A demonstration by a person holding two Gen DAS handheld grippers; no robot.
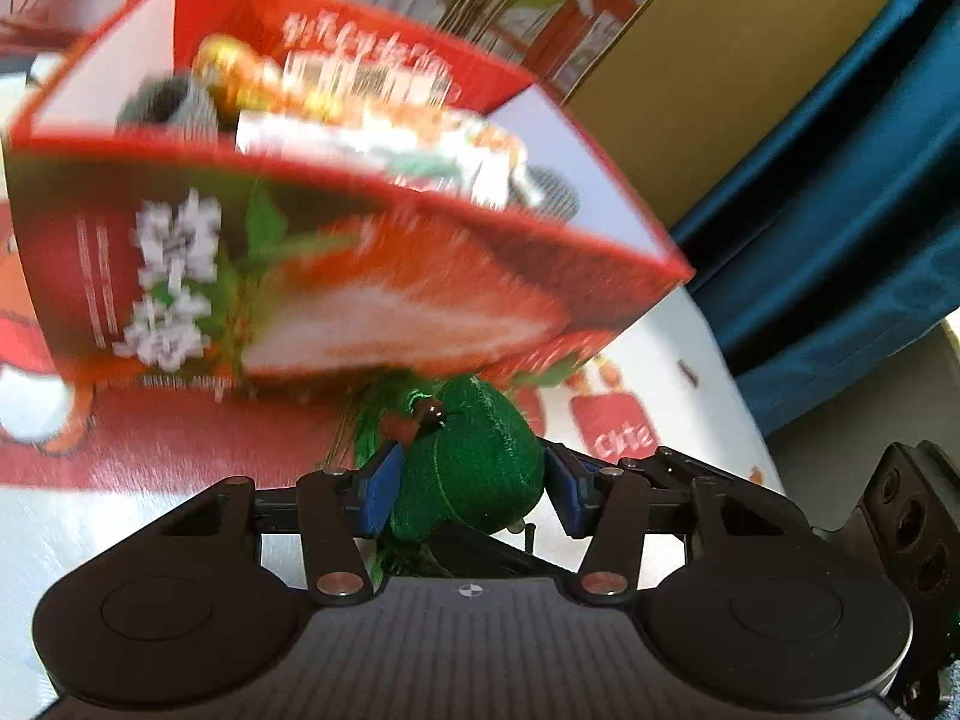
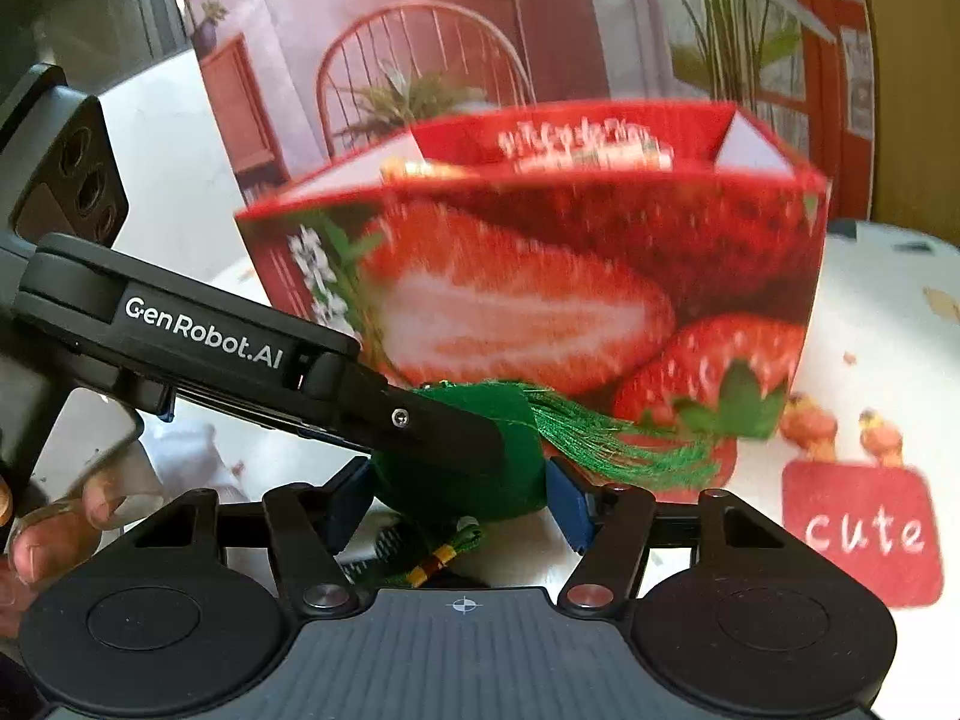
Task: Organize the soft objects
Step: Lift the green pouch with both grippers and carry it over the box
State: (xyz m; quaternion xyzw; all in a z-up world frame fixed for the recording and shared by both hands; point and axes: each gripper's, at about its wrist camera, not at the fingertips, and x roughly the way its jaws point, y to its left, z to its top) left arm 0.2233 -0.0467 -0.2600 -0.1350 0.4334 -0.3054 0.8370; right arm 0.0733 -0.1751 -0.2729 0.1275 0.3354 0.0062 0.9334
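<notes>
The soft thing is a plump green fabric pouch point(image 1: 480, 468), stitched along a seam, with a small dark bead and red knot at its top and a long green tassel point(image 2: 606, 432) trailing off; it hangs just in front of the red strawberry-printed box point(image 1: 336, 276), above the counter point(image 2: 876, 324). The left gripper point(image 1: 471, 489) grasps it between blue pads, and the right gripper point(image 2: 465, 507) holds it too; the left one's black finger point(image 2: 432, 426) crosses over the pouch in the right wrist view.

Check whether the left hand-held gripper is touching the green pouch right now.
Touching. In the left wrist view, both blue pads of the left hand-held gripper press against the green pouch.
</notes>
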